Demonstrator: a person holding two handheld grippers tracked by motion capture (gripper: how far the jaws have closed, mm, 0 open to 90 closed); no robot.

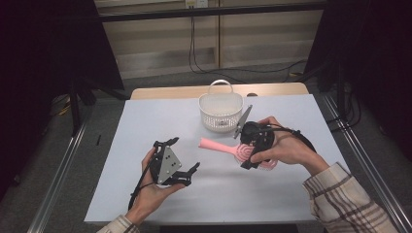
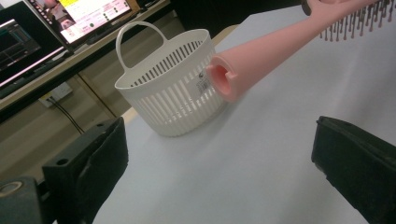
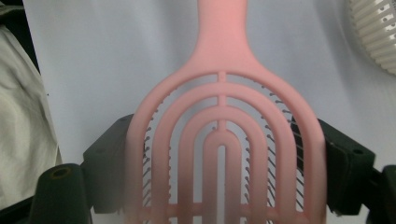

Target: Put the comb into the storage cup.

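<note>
My right claw (image 3: 219, 158) grips a pink brush (image 3: 222, 116) by its vented head, one jaw against each side edge. The brush handle points away from me over the pale counter (image 3: 102, 60). A white slatted basket (image 3: 376, 32) sits at upper right.

Two black grippers: left gripper (image 1: 192, 171) topped by a grey three-cornered plate (image 1: 168, 162) with dark holes, right gripper (image 1: 252, 148) trailing a black cable (image 1: 297, 134). Soft dark pads (image 2: 109, 156) on blocky jaws. Plaid sleeves (image 1: 351, 199), beige with brown lines.
</note>
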